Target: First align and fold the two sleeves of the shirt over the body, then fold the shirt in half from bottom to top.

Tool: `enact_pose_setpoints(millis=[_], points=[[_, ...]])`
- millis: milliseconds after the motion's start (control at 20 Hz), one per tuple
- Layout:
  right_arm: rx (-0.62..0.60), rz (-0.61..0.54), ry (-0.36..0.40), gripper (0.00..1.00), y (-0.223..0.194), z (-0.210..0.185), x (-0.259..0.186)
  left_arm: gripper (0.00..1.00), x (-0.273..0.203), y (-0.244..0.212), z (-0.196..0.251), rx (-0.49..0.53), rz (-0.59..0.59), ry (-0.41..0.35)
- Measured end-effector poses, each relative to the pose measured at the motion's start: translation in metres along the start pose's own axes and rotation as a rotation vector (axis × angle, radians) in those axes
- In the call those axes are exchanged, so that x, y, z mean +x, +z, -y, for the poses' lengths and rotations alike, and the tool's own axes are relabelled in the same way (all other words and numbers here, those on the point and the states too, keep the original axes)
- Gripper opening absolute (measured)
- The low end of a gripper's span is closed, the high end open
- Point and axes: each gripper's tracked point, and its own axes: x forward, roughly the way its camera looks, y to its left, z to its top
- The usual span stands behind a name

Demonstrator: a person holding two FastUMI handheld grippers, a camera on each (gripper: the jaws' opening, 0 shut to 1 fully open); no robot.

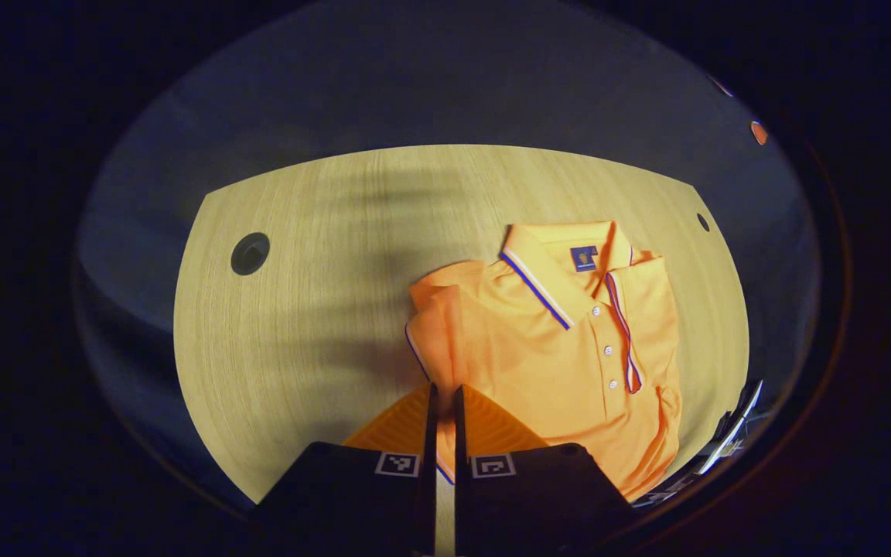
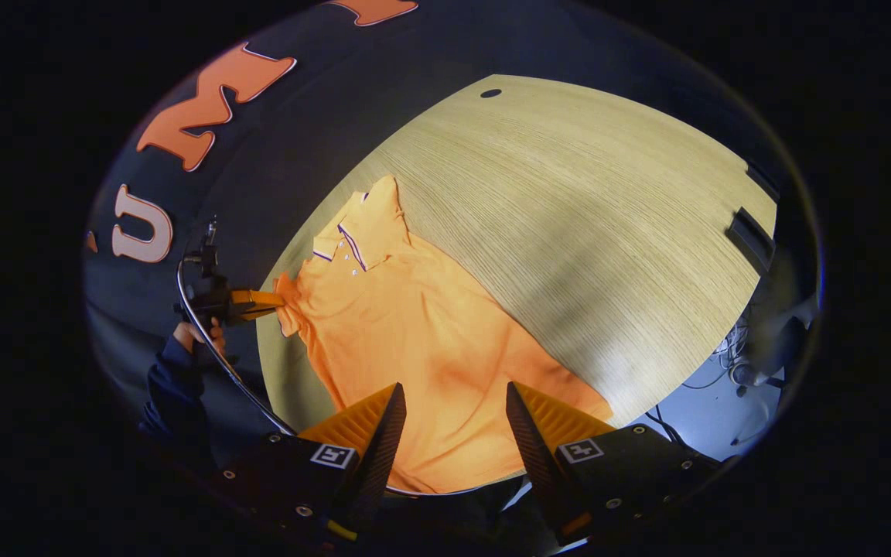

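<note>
An orange polo shirt [image 1: 554,348] with blue-trimmed collar lies front up on the wooden table [image 1: 314,309]. In the left gripper view my left gripper [image 1: 445,393] is shut on the shirt's sleeve at its blue-edged cuff [image 1: 417,348], and the far sleeve [image 1: 650,302] lies folded onto the body. In the right gripper view the shirt [image 2: 399,325] runs diagonally, collar far and hem near. My right gripper [image 2: 453,401] hovers open above the hem end with nothing between its fingers. The left gripper [image 2: 256,304] shows at the table's left edge, pinching the sleeve [image 2: 287,305].
The tabletop has round cable holes [image 1: 250,253] [image 2: 490,93]. A dark block [image 2: 751,236] sits at the table's right edge, with cables [image 2: 728,348] below it. A person's hand [image 2: 198,334] and dark sleeve [image 2: 171,391] hold the left gripper. Bare wood [image 2: 569,216] lies beyond the shirt.
</note>
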Motion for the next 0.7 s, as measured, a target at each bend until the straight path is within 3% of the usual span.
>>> enact_pose_setpoints(millis=[250,450,600,700], points=[[0.016,0.029,0.008,0.81,0.003,-0.001,-0.004,0.10,0.004,0.013,0.055,0.056,0.003,-0.051],[0.042,0.029,0.011,0.85,-0.001,0.000,-0.005,0.11,0.012,0.016,0.098,0.067,0.001,-0.147],[0.057,0.032,0.005,0.85,-0.004,0.002,-0.006,0.19,0.011,0.013,0.125,0.051,0.004,-0.250],[0.062,0.046,0.020,0.85,0.000,0.000,-0.006,0.46,0.005,0.012,0.127,0.049,0.009,-0.275]])
